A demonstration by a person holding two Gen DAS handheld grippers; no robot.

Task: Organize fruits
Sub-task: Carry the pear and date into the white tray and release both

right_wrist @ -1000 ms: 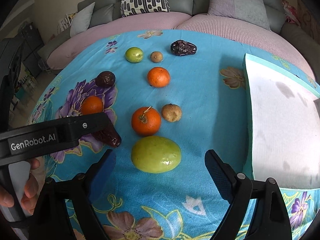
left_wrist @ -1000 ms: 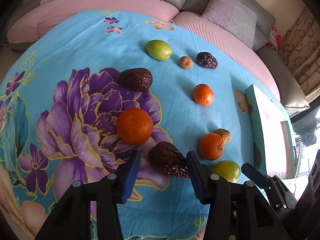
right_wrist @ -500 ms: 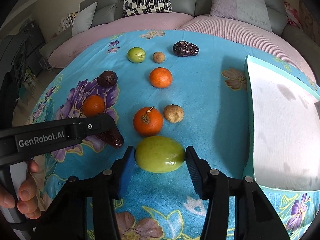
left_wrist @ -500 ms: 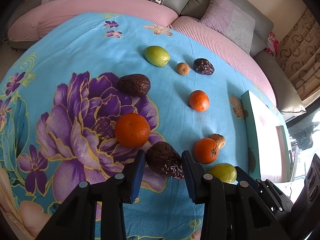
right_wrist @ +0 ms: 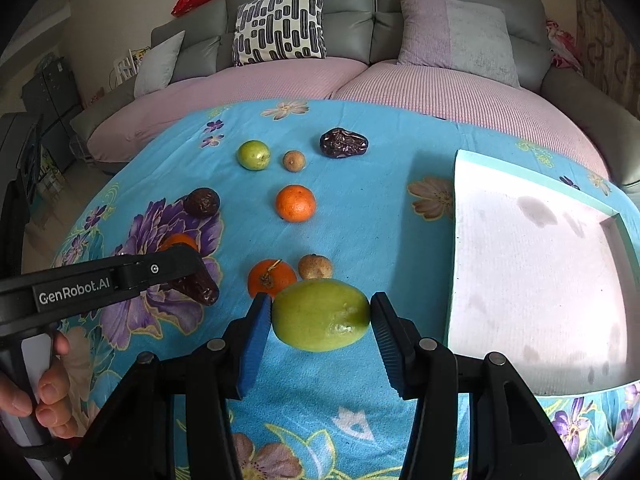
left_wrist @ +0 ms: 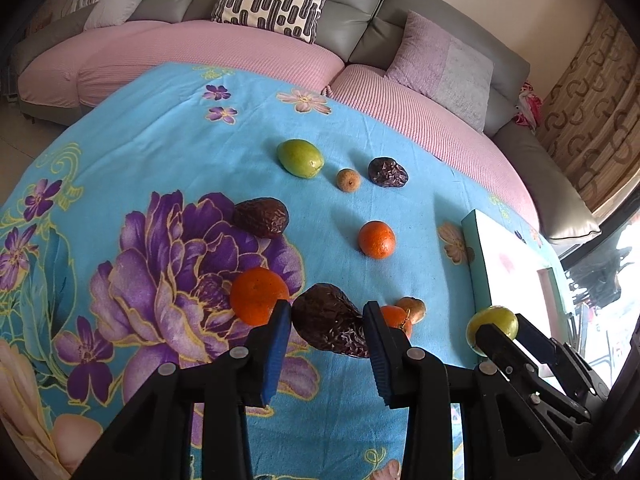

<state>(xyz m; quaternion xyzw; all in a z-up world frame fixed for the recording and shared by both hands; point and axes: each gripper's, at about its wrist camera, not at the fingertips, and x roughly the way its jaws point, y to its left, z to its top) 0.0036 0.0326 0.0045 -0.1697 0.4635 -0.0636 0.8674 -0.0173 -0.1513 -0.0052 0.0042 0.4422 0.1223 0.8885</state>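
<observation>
My left gripper (left_wrist: 326, 318) is shut on a dark wrinkled fruit (left_wrist: 332, 328), held just above the blue flowered cloth (left_wrist: 160, 152). My right gripper (right_wrist: 320, 312) is shut on a large green fruit (right_wrist: 320, 320), its pads pressing on both ends, lifted a little off the cloth. The left wrist view shows that same green fruit (left_wrist: 492, 324) at the right. Close behind the grippers lie an orange (left_wrist: 258, 296), a stemmed orange (right_wrist: 272, 280) and a small brown fruit (right_wrist: 315, 267).
Farther back lie another orange (right_wrist: 296, 203), a dark fruit (right_wrist: 204, 201), a small green fruit (right_wrist: 254, 155), a tiny brown fruit (right_wrist: 294, 161) and a dark fruit (right_wrist: 344, 143). A white tray with a teal rim (right_wrist: 540, 280) sits at the right. A sofa (right_wrist: 360, 76) curves behind.
My right gripper closed from wide open onto the green fruit and raised it. My left gripper tightened on the dark fruit and lifted it slightly.
</observation>
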